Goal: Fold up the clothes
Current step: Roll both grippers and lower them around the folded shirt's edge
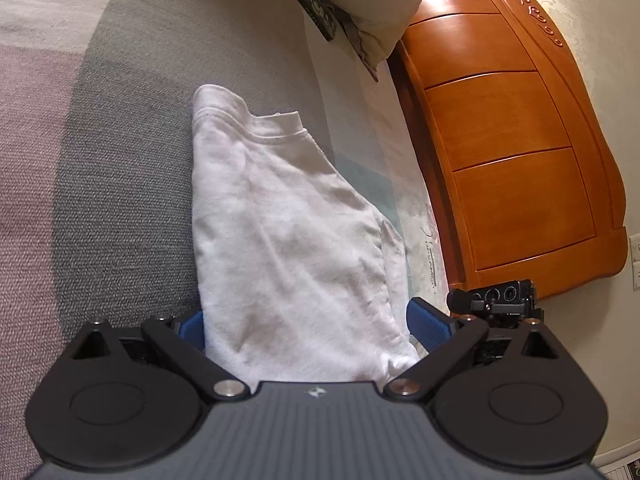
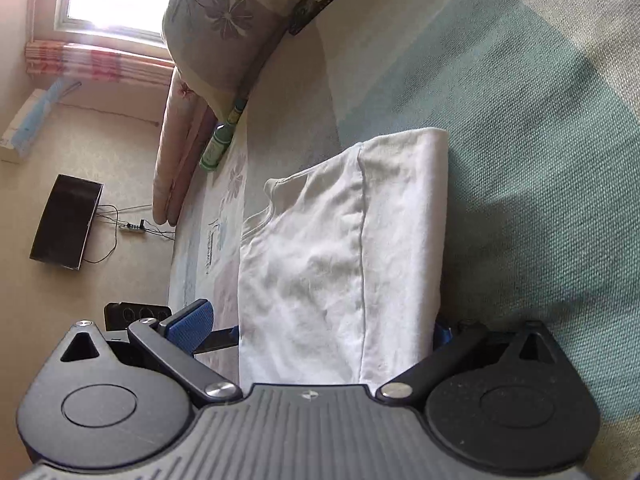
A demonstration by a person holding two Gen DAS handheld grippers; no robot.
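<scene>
On the bed (image 1: 120, 160), a white T-shirt (image 1: 288, 240) lies folded lengthwise, collar at the far end. Your left gripper (image 1: 310, 324) and right gripper (image 2: 320, 328) each straddle its near hem with jaws spread wide, pads pressing nothing. Beyond stand pillows (image 2: 216, 32) and a wooden headboard (image 1: 520, 160).
</scene>
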